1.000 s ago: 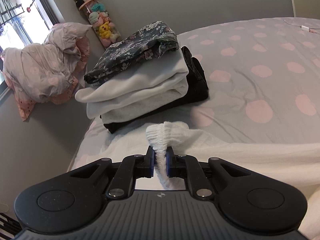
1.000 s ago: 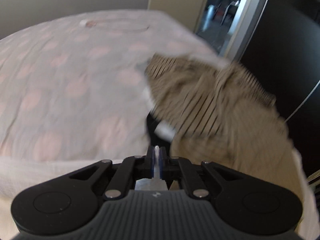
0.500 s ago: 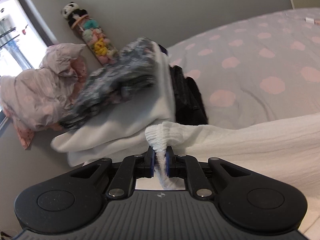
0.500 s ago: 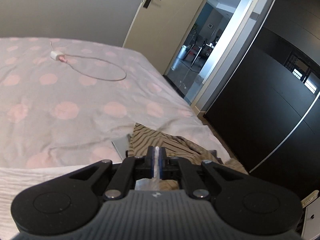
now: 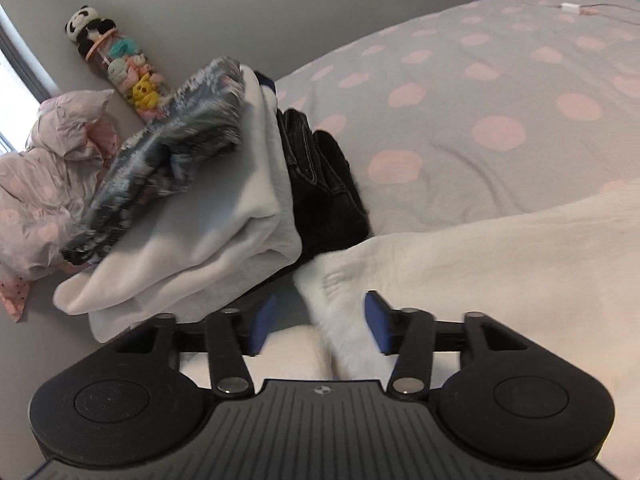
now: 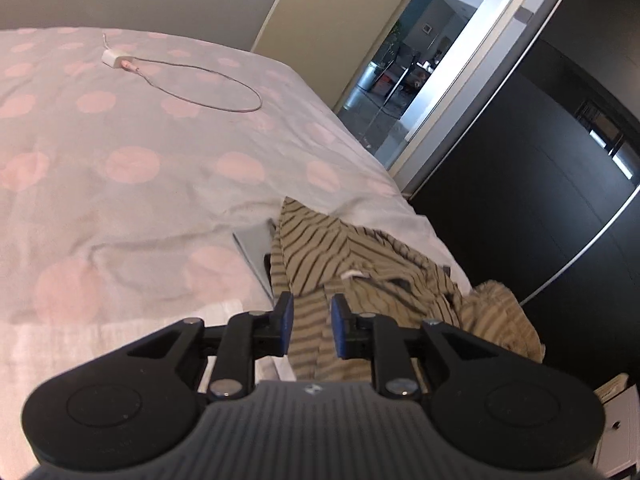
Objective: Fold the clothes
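Note:
A white garment (image 5: 500, 264) lies spread across the near part of the bed; its gathered corner sits loose between the jaws of my left gripper (image 5: 320, 324), which is open. A stack of folded clothes (image 5: 208, 216) stands just left of it: floral on top, white, then black. My right gripper (image 6: 311, 326) is open and empty, above the white garment's edge (image 6: 80, 344) and a crumpled tan striped garment (image 6: 360, 264) at the bed's right edge.
The bed (image 5: 480, 100) has a grey cover with pink dots. A white charger and cable (image 6: 180, 76) lie far on it. A crumpled pink bundle (image 5: 44, 184) and a jar of plush toys (image 5: 120, 68) sit by the wall. Dark wardrobe (image 6: 540, 180) and open doorway to the right.
Both grippers opened and let go of the white garment, which now lies on the bed. The left gripper moved closer to the folded stack.

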{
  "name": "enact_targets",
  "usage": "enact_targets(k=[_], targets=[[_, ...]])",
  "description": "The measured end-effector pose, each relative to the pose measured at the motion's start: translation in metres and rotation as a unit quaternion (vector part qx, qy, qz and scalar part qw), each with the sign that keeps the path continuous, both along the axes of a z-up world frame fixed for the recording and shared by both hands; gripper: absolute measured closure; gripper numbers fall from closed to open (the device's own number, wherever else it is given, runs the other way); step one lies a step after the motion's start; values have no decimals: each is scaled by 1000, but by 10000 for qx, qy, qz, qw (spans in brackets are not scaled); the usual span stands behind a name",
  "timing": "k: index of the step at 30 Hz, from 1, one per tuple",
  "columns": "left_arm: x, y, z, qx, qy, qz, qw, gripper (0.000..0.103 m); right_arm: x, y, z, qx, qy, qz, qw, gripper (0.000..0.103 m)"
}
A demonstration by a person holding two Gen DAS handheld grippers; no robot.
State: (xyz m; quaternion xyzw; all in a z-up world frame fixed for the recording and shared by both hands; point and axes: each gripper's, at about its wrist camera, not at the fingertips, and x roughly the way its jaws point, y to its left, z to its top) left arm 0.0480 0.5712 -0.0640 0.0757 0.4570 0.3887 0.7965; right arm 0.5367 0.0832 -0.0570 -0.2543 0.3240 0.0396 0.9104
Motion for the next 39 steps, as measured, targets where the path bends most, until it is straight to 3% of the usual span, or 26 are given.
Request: enact_targets(k=[5,9,13,17,21,23,26,29,32,34,39], targets=[[-26,-28,14,-183,155,-561,9981,43,-42,-10,8,37,353,508,9981,80],[-46,-69,10,-278,564,-1320,9893,43,-86,-16,7,-26,725,1033,9920,78],[-62,-115,-7,-431,1020,-2188,9695,43,-129,-27,0,-177,1020,1444,9841,73],[-76,-158,-28,-524,1462,-2939,9431,43,-170,-43,-9,-359,1293,1771,9750,68],[-76,-189,-60,-488,1803,-3374,9226,43,-207,-59,-21,-518,1524,2142,9634,64],[-72,-199,-75,-473,1873,-3486,9171,43,-223,-69,-27,-580,1619,2342,9569,62],[-65,-207,-98,-496,1944,-3529,9139,45,-242,-84,-37,-689,1797,2607,9460,60],[-57,-210,-112,-390,1969,-3472,9161,46,-255,-98,-49,-849,2009,2809,9346,59],[-50,-210,-115,-296,1950,-3366,9208,63,-266,-109,-62,-1018,2106,3067,9226,47],[-48,-210,-115,-147,2009,-3310,9219,87,-270,-112,-71,-1216,2014,3195,9179,44],[-55,-202,-90,55,1952,-3079,9312,92,-269,-116,-89,-1645,1745,3367,9106,44]])
